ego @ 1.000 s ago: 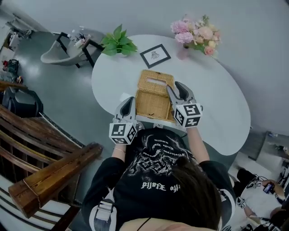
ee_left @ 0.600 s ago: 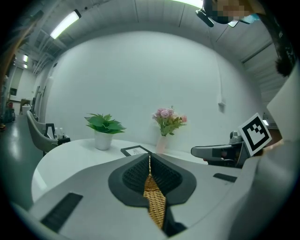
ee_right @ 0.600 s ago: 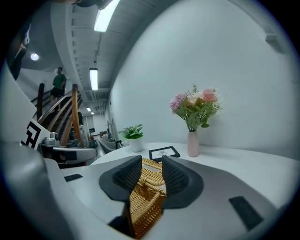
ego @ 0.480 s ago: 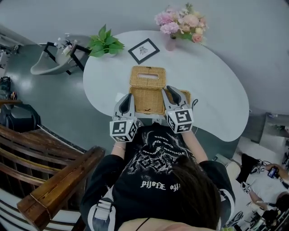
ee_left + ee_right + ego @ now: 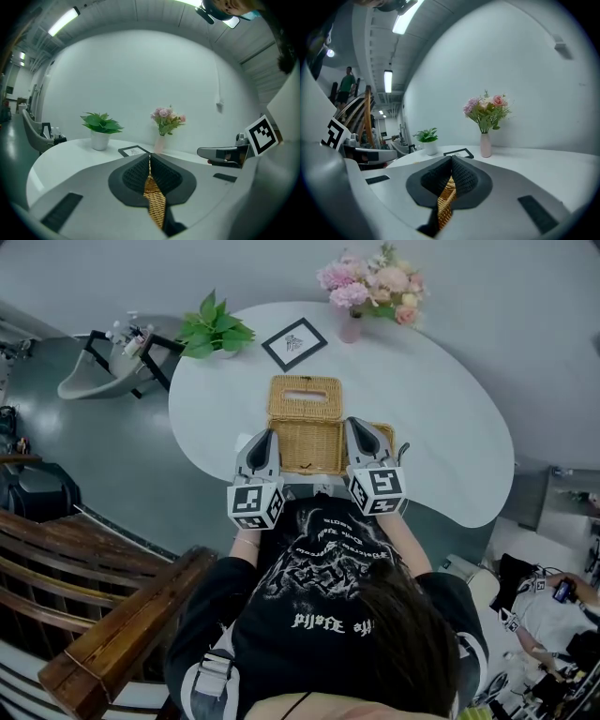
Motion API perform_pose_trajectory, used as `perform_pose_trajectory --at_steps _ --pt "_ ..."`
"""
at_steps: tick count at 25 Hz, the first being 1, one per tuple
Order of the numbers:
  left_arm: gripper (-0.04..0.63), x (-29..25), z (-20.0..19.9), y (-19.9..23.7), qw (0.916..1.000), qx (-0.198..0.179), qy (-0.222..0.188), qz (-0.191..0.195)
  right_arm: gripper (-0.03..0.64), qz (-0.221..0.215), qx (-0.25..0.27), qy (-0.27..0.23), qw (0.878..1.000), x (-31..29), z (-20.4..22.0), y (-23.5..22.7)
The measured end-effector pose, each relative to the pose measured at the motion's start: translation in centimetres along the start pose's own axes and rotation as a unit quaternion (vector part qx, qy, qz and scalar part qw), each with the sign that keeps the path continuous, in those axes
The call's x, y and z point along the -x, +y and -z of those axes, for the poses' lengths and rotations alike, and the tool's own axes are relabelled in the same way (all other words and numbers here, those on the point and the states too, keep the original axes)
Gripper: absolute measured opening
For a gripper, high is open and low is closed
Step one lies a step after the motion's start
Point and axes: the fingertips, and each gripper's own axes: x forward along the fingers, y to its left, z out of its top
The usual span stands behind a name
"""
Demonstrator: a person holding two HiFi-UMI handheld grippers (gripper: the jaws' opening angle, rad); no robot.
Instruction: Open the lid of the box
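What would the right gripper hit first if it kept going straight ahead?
The wicker box: the right gripper has just closed on its wall. Beyond that, probably the picture frame.

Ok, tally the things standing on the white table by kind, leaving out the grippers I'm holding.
Wicker box: 1
Potted plant: 1
Picture frame: 1
Vase of flowers: 1
Total: 4

I see a white rounded table [image 5: 450, 427]. A wicker box [image 5: 305, 423] stands on it near the person's edge. Along the far edge are a potted plant [image 5: 214, 332], a framed picture [image 5: 293, 343] and a vase of flowers [image 5: 352, 326].
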Motion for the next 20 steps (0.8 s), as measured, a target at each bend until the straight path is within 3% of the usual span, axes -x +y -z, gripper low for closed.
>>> perform_pose_trajectory --at_steps 6,11,20 --pt "0.025 -0.4 0.5 0.6 0.9999 0.007 0.015 -0.001 0.025 0.003 0.004 -0.002 1.000 -0.3 0.1 0.0" --pt "0.025 -0.9 1.1 1.9 0.9987 0.011 0.040 -0.030 0.025 0.003 0.018 0.005 1.000 -0.3 0.5 0.1" --pt "0.026 -1.3 1.7 3.5 0.9968 0.055 0.049 -0.031 0.025 0.004 0.029 0.017 0.999 -0.4 1.2 -0.1"
